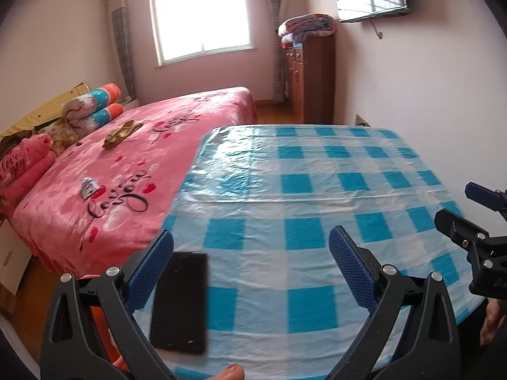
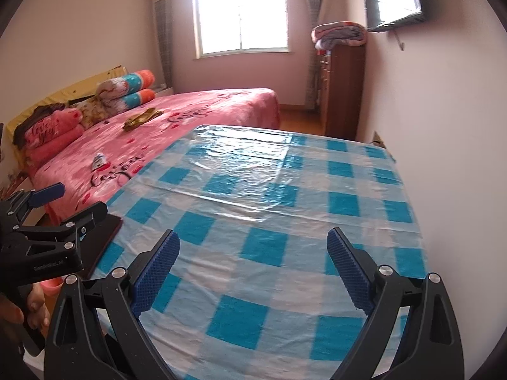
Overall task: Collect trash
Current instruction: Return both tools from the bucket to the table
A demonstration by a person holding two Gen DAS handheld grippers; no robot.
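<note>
Two grippers: left gripper [image 1: 250, 272] and right gripper [image 2: 253, 272] both spread wide, holding nothing, above the table [image 1: 317, 209].
Phone [image 1: 180, 300]: flat on the checked cloth at the table's left edge, just inside the left gripper's left finger.
Bed [image 1: 133, 171]: beside the table, pink cover.
Trash: small crumpled wrapper [image 1: 88, 187] on the bed's near half; olive scrap [image 1: 122, 134] farther, toward the pillows [image 1: 95, 107].
</note>
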